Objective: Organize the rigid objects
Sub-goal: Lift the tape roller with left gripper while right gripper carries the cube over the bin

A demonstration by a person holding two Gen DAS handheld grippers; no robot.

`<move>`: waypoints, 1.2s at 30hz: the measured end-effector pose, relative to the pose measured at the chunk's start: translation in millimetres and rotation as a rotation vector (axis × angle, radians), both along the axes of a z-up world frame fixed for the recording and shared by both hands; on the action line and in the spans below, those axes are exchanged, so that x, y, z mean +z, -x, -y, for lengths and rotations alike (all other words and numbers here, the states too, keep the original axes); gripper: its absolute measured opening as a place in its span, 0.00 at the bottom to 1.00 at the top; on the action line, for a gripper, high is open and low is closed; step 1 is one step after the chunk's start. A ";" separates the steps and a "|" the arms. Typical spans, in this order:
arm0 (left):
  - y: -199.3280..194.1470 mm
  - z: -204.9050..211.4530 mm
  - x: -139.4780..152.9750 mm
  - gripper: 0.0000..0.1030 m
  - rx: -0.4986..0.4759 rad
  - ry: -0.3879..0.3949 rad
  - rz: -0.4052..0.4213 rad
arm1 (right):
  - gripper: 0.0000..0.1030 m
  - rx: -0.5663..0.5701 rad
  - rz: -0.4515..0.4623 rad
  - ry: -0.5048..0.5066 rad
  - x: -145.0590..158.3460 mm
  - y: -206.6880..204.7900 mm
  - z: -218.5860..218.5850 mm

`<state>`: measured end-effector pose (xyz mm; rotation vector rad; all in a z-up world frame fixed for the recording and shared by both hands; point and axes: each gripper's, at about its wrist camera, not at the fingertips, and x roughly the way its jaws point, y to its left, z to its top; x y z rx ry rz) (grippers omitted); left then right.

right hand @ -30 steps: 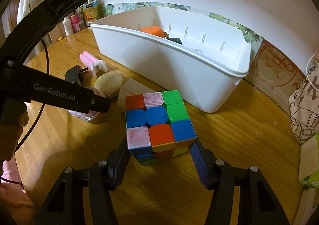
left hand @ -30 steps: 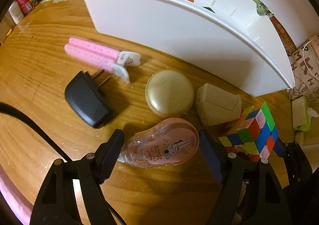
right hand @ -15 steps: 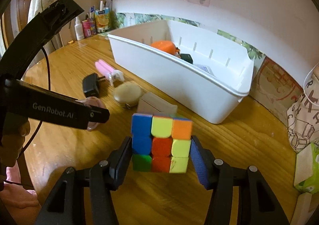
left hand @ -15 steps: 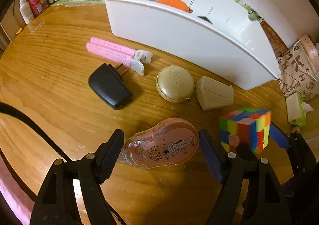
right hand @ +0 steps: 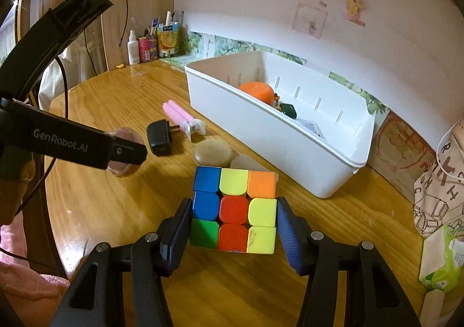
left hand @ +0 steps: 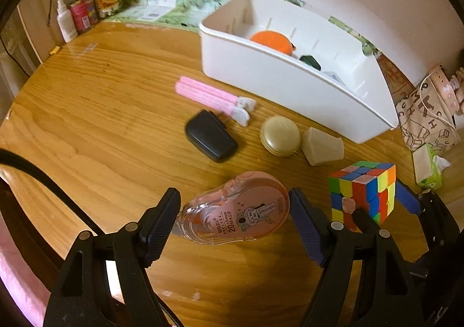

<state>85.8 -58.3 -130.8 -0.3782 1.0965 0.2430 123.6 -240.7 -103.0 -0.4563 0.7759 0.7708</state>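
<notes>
Round wooden table point(left hand: 95, 135), grain running left to right, holds everything. Long white plastic bin point(left hand: 290, 77) sits at the far side near the wall, open top, already holding an orange round case point(left hand: 271, 41) and a dark green small item point(left hand: 310, 61); judged the drop target, since sorted things are in it. Loose on the wood in front of the bin: pink hair-roller clip pair point(left hand: 208, 96), long axis slanting from far-left to near-right; black plug charger point(left hand: 210, 135), prongs toward the bin; gold round compact point(left hand: 279, 131); beige wedge-shaped block point(left hand: 322, 145). These look not yet sorted.

Right gripper point(right hand: 233, 225) is clamped on the multicoloured puzzle cube point(right hand: 233, 209), pads on its left and right faces, cube square to the jaws and lifted off the table, near the bin's front wall. No long axis; one face points at the camera.

Left gripper point(left hand: 233, 209) holds the clear pink correction-tape dispenser point(left hand: 236, 209) end to end, jaws fairly wide because the long axis lies across them. Tapered tip points to the left pad, rounded end to the right, label face up. It's clear of the table, well short of the bin.
</notes>
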 end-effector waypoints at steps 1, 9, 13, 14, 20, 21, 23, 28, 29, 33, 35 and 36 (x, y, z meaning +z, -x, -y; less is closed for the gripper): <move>0.6 -2.8 2.0 0.77 0.002 -0.007 0.004 | 0.55 -0.002 0.002 -0.002 1.2 -0.2 -1.2; -8.0 -17.9 24.9 0.77 -0.019 -0.069 0.049 | 0.55 -0.015 0.013 -0.025 10.4 -9.3 -12.2; -18.6 -22.0 38.4 0.77 -0.043 -0.112 0.079 | 0.55 -0.030 0.028 -0.051 19.9 -20.7 -16.4; -21.6 -23.1 41.1 0.77 -0.052 -0.114 0.087 | 0.55 -0.031 0.030 -0.055 22.1 -24.1 -17.8; -42.2 -25.1 62.8 0.77 -0.096 -0.152 0.146 | 0.55 -0.062 0.083 -0.091 43.5 -49.0 -23.6; -45.4 -24.9 65.6 0.77 -0.102 -0.154 0.154 | 0.55 -0.068 0.094 -0.096 47.5 -53.9 -24.1; -53.6 -23.3 72.0 0.77 -0.118 -0.163 0.174 | 0.55 -0.082 0.123 -0.104 56.0 -65.2 -25.3; -72.5 -16.8 84.3 0.77 -0.150 -0.166 0.224 | 0.55 -0.117 0.188 -0.121 75.3 -95.3 -25.7; -76.0 -15.2 85.9 0.77 -0.153 -0.164 0.231 | 0.55 -0.122 0.195 -0.125 77.9 -101.0 -25.0; -92.8 -6.3 91.4 0.77 -0.178 -0.153 0.256 | 0.55 -0.145 0.207 -0.143 87.1 -124.2 -24.0; -100.6 -2.1 92.6 0.77 -0.187 -0.144 0.266 | 0.55 -0.150 0.222 -0.147 90.9 -134.5 -24.7; -104.4 0.1 93.3 0.77 -0.193 -0.141 0.271 | 0.55 -0.148 0.232 -0.147 92.6 -139.7 -25.4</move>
